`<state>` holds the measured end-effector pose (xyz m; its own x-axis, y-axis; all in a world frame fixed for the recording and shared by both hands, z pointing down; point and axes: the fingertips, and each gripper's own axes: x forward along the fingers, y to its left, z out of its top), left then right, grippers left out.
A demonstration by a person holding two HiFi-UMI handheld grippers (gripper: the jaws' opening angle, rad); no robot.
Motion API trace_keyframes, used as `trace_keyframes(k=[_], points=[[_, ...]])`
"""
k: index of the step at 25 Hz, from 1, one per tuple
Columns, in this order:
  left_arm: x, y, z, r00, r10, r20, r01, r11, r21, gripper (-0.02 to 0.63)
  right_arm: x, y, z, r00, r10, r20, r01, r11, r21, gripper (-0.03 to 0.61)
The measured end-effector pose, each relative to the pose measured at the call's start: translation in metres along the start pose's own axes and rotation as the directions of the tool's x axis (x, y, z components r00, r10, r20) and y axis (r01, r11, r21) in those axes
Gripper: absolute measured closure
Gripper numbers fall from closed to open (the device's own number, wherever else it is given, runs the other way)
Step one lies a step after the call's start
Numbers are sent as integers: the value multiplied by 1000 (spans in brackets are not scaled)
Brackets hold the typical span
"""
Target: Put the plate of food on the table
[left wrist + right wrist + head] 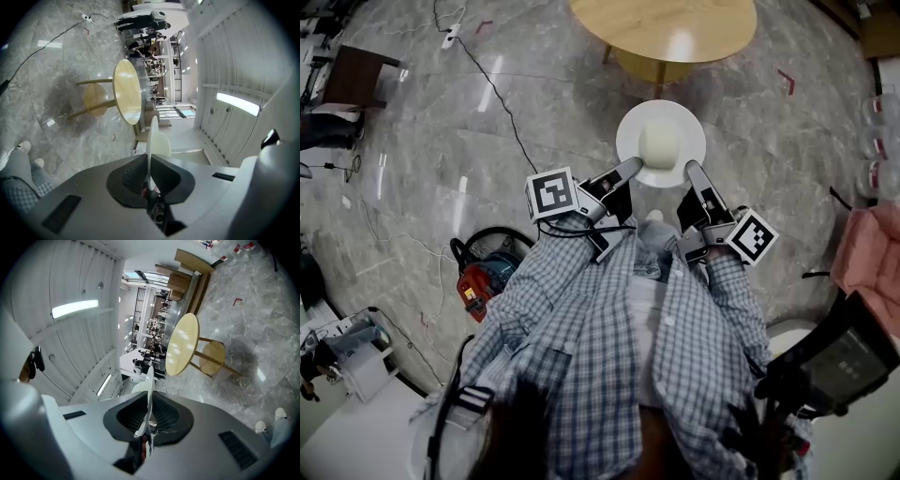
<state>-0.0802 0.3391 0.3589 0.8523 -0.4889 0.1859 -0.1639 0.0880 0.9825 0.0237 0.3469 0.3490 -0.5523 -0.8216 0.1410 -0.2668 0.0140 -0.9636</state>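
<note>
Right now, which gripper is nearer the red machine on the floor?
Left. The left gripper clamps the plate's left rim, on the side of the red machine; the right gripper clamps the opposite rim, farther away.

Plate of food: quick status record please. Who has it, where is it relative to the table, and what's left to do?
plate: white round plate, held up over the grey marble floor
food: pale rounded lump at its middle
left hand-held gripper: shut on the plate's near-left rim
right hand-held gripper: shut on its near-right rim
table: round light wooden table, ahead; plate not yet over it
remaining: probably carry forward, set down
</note>
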Motion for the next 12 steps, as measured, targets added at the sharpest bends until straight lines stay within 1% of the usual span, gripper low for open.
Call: trace_keyframes(k=[4,8,12], points=[[1,-5,-1,1000,-25,14,25,1000,-14,594,0,0,0,1000,1,-7,-1,1000,-4,543],[-2,2,2,1000,12,16,-12,1000,-1,594,3,2,1,1000,12,-17,-13,1000,-4,543],[-2,-2,2,1000,-4,22,4,1000,4,594,4,1,0,1000,11,-26,-11,1000,-9,543]])
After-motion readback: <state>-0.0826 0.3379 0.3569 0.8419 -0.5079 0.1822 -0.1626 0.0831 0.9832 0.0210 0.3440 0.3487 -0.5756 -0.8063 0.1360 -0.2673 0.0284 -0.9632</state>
